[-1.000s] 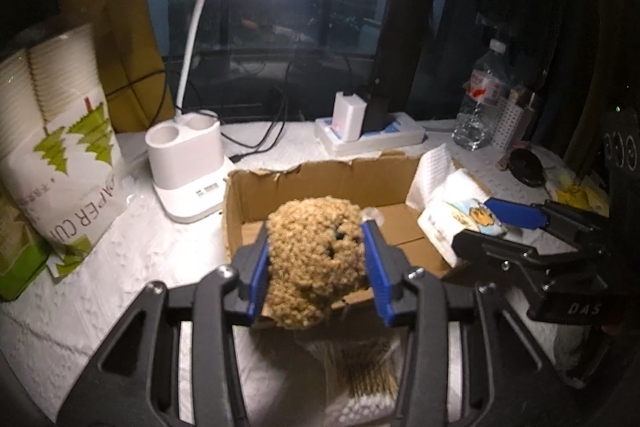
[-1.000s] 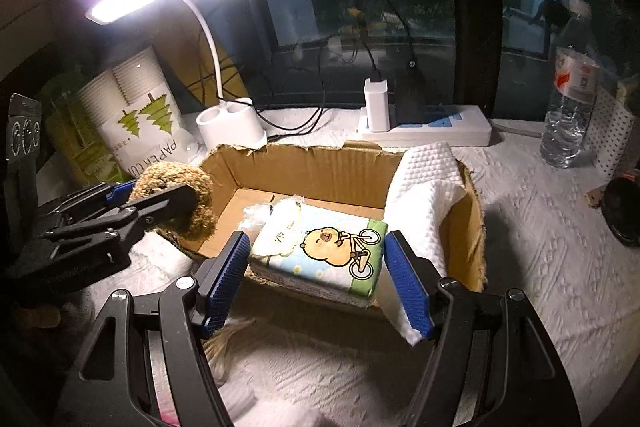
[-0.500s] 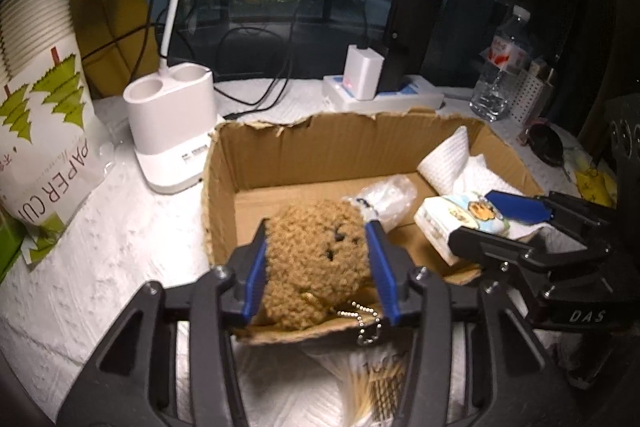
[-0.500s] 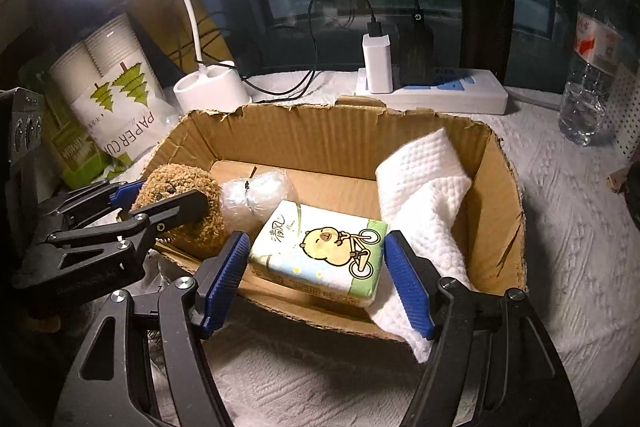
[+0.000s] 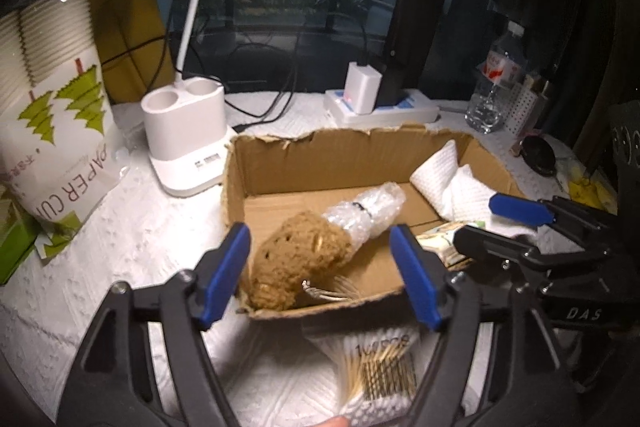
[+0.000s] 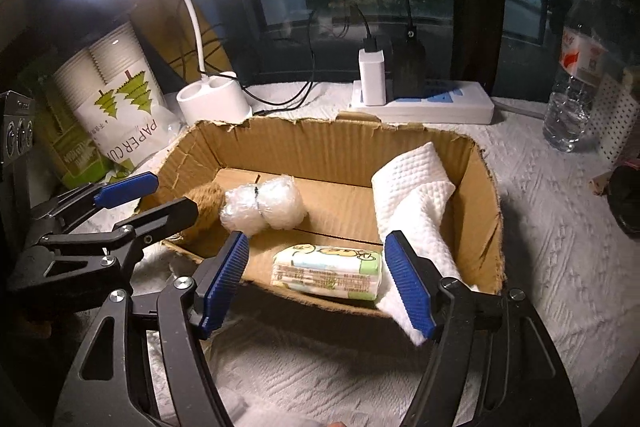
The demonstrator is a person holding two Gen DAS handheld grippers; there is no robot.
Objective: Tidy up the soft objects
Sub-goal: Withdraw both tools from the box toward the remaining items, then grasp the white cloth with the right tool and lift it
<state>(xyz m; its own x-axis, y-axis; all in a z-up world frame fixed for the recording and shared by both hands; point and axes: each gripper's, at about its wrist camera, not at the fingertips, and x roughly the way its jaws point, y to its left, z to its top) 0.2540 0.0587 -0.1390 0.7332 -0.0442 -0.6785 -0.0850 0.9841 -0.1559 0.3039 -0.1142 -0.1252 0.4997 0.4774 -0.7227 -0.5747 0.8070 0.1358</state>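
A brown fuzzy plush toy [image 5: 298, 263] lies inside the open cardboard box [image 5: 340, 155] at its near left corner, against a bubble-wrap roll [image 5: 366, 213]. My left gripper [image 5: 320, 275] is open, its blue pads either side of the toy and clear of it. In the right wrist view my right gripper [image 6: 316, 283] is open over the box's [image 6: 340, 147] near edge, with a tissue pack [image 6: 328, 271] lying between its pads, untouched. A folded white paper towel [image 6: 412, 195] leans in the box's right end. The bubble-wrap roll [image 6: 262, 207] lies at the left.
A white desk lamp base [image 5: 186, 135] and a sleeve of paper cups [image 5: 52, 115] stand left of the box. A power strip [image 5: 380, 107] and a water bottle [image 5: 494, 87] stand behind. A pack of cotton swabs [image 5: 380, 375] lies in front of the box.
My left gripper opened and the plush toy dropped into the box. My right gripper opened and the tissue pack now lies on the box floor.
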